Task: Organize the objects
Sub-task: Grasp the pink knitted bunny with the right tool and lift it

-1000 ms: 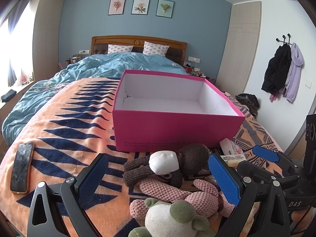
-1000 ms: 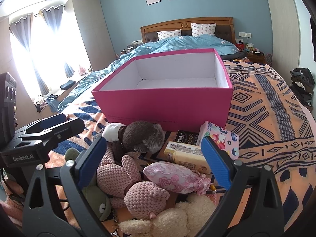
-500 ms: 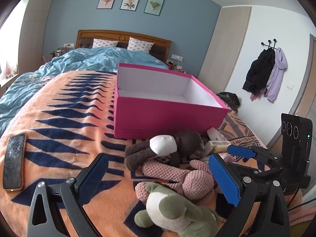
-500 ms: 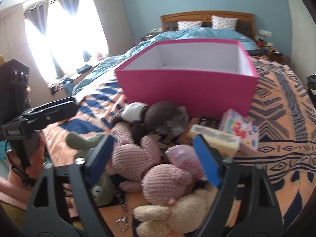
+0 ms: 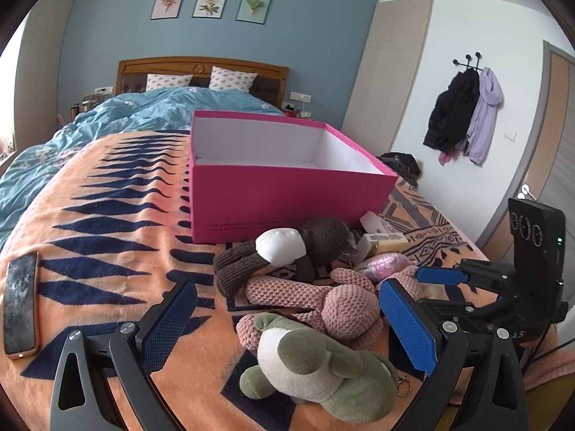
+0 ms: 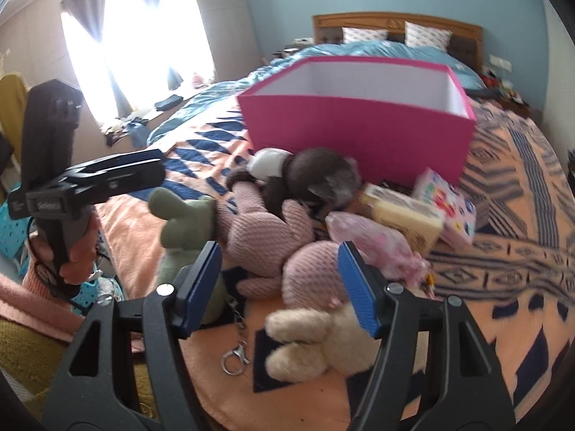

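Note:
A pile of soft toys lies on the orange patterned blanket in front of an open pink box [image 5: 287, 197] [image 6: 359, 133]. My left gripper [image 5: 287, 323] is open above a green-and-white plush [image 5: 316, 370], not touching it. Behind that plush lie a pink knitted plush [image 5: 323, 301] and a brown plush with a white muzzle [image 5: 312, 248]. My right gripper [image 6: 280, 280] hangs over the pink knitted plush's head [image 6: 309, 273]. Its jaws are closing, and the pads stand clear of the toy. A cream plush [image 6: 312, 337] lies under the right gripper.
A pink wrapped packet [image 6: 370, 240], a yellow carton [image 6: 402, 212] and a colourful tissue pack [image 6: 445, 208] lie right of the toys. A phone [image 5: 19, 305] rests on the blanket at far left. A metal key clasp [image 6: 235, 355] lies near the bed's edge.
The right gripper's jaws have narrowed, and it has sunk closer to the pink knitted plush. The left view has shifted, so the green-and-white plush shows more fully between its fingers.

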`<state>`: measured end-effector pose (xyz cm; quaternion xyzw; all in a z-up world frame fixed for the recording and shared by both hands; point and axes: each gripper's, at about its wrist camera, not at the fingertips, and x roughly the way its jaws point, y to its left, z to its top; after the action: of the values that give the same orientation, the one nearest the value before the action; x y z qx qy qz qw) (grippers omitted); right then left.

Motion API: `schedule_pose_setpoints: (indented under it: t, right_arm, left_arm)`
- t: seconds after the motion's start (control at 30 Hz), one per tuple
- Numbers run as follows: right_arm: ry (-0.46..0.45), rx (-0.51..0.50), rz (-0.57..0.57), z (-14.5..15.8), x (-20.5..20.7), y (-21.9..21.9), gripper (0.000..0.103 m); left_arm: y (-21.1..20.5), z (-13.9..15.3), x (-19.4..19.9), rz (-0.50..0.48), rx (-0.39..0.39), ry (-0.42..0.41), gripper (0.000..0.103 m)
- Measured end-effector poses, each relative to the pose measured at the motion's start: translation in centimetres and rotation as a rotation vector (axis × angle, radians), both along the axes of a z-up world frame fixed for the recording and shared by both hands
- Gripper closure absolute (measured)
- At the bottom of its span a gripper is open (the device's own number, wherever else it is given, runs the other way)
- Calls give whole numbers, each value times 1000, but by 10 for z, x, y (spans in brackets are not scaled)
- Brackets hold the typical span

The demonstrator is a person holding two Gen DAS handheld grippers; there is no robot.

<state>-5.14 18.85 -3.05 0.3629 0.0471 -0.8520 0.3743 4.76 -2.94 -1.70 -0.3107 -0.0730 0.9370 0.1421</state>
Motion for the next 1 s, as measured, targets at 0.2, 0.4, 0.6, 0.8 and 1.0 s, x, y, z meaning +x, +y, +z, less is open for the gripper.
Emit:
schedule_pose_setpoints:
  t: [0.2,0.4,0.6,0.8,1.0]
  right_arm:
    - [-48,68,-69,-10,-13,0,41]
    - [-112,98,-49,-27,-27,-8,51]
    - [-87,0,-13,0,-24,4,52]
    - [-23,-89,0,43,-31,11,53]
    - [43,-96,41,70,-47,-5,53]
  left_arm:
    - [15,-6,-9,-54,-29,-18,0]
    - [23,-15,-18,-96,-43,-49,0]
    - [24,-14,-16,-157,-21,-65,0]
    - [29,1,-18,-239,1,-53,1]
    - [19,27,-37,-254,54,-18,15]
